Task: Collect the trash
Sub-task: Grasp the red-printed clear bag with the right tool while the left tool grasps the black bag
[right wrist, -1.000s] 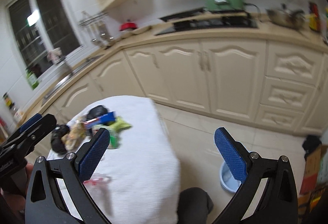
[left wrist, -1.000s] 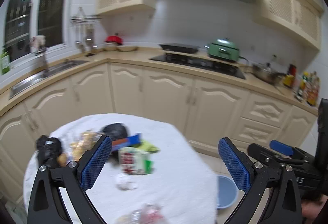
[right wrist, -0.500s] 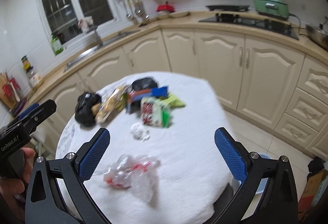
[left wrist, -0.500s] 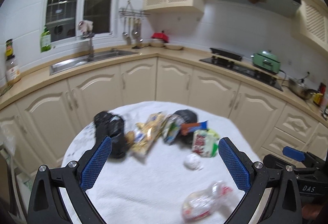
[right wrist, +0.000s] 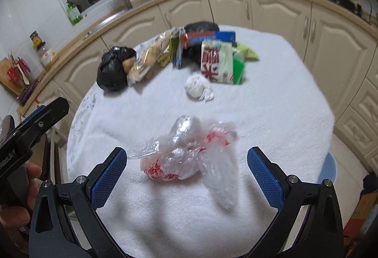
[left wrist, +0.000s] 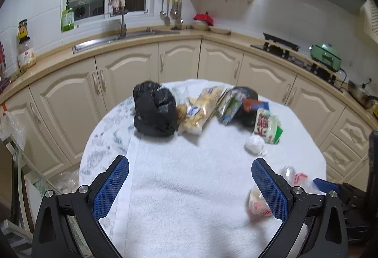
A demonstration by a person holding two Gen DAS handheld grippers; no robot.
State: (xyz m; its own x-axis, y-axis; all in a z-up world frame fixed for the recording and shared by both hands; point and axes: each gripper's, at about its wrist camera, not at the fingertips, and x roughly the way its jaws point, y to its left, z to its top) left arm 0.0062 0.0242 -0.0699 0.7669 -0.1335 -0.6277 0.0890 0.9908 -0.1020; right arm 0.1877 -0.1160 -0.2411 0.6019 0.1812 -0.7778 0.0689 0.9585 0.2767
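Trash lay scattered on a round table [right wrist: 271,116] covered with a white towel, in front of cream kitchen cabinets [left wrist: 179,59]. Nearest the person was a crumpled clear plastic bag [right wrist: 189,154] with red print, lying flat on the towel between the spread fingers of the right gripper [right wrist: 186,175]. Its long axis ran roughly side to side across the gripper's line of sight, with one loose clear end trailing toward the near right. The right gripper's jaws stood wide apart, hovering above the bag, gripping nothing.

Farther back sat a small white paper wad [right wrist: 197,88], about the middle of the table. Just behind it lay a white and green packet [right wrist: 219,62] with red characters, its long axis pointing away toward the cabinets. Along the far edge ran a row of stuff: a tied black bag [right wrist: 113,69] at the left end, then a long yellowish snack bag [right wrist: 151,54] slanting from near left to far right and touching the black bag, then more wrappers, including a blue and red one [right wrist: 208,37].

The left gripper [left wrist: 189,184] hung over the near left part of the table, jaws also wide apart and empty, well short of the black bag [left wrist: 154,113]. A hand [right wrist: 16,206] held its handle at the left edge of the right camera's view. A pale blue bin [right wrist: 328,170] stood on the floor beside the table, at the right.
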